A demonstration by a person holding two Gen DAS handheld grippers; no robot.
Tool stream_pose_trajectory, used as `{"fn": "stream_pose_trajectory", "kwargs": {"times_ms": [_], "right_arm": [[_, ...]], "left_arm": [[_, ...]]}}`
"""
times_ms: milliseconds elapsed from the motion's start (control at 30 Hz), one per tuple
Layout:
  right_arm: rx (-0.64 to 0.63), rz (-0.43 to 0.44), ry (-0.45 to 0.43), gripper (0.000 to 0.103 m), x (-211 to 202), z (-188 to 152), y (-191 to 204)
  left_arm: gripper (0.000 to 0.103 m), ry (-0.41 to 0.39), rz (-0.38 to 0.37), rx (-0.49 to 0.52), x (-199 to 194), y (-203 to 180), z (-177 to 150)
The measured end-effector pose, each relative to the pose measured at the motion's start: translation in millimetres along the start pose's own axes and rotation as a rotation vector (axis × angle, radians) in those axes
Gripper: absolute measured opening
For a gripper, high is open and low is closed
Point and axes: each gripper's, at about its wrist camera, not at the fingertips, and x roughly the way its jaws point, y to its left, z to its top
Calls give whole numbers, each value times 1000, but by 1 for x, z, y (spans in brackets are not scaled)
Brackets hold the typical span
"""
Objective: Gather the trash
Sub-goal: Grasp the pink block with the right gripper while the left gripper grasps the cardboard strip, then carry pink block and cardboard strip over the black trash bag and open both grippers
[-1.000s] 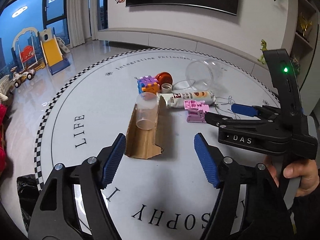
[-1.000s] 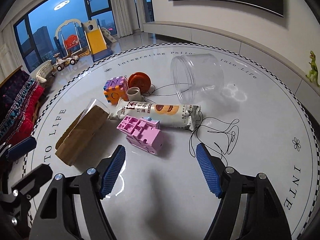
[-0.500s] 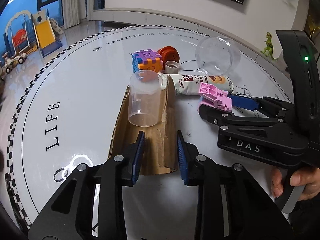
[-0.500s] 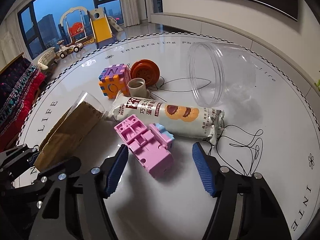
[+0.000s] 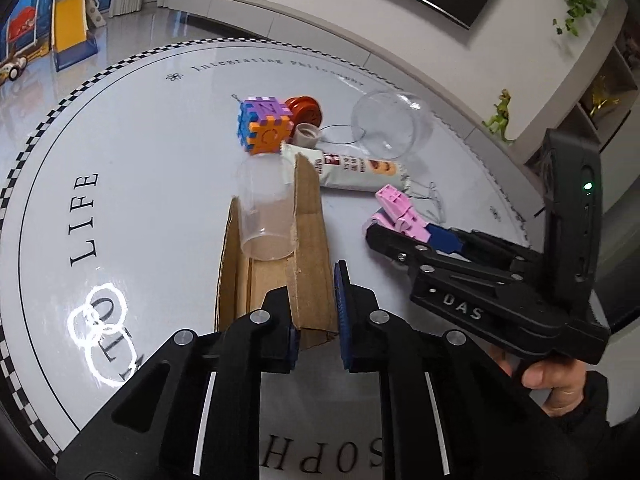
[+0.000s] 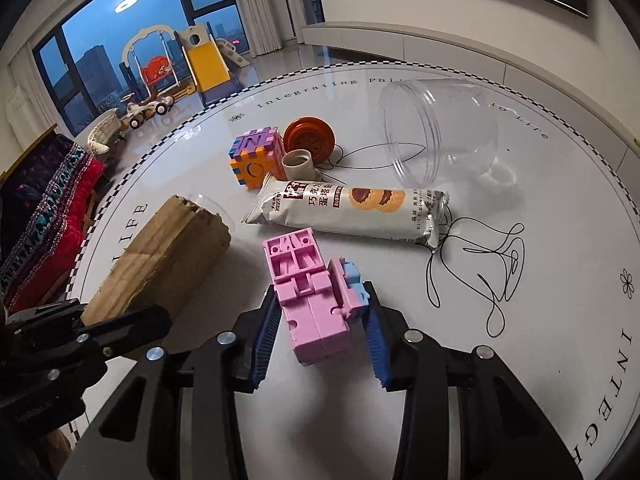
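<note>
Collection has barely begun: left gripper (image 5: 316,320) closing on the cardboard (image 5: 276,264), right gripper (image 6: 320,332) closing around the pink toy (image 6: 308,292) beside it, wrapper (image 6: 348,208) untouched.

We read "LIFE" and "Integrating" on the round table (image 5: 132,128), and "DAS" on the right gripper (image 5: 400,236).

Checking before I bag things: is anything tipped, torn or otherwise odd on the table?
Yes. The large clear plastic jar lies on its side, mouth open. The torn brown cardboard piece has ragged edges, and a small clear plastic cup lies tipped on it. Nothing spilled.
</note>
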Motion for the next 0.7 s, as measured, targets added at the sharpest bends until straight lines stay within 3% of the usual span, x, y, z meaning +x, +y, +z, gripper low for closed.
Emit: {"fn": "stream_pose_trajectory", "kwargs": {"times_ms": [200, 700], "right_arm": [[11, -10, -32, 42, -27, -6, 4], [-18, 8, -95, 42, -76, -11, 40]], "left_arm": [[14, -60, -81, -28, -35, -8, 1], [10, -162, -35, 20, -93, -13, -5]]}}
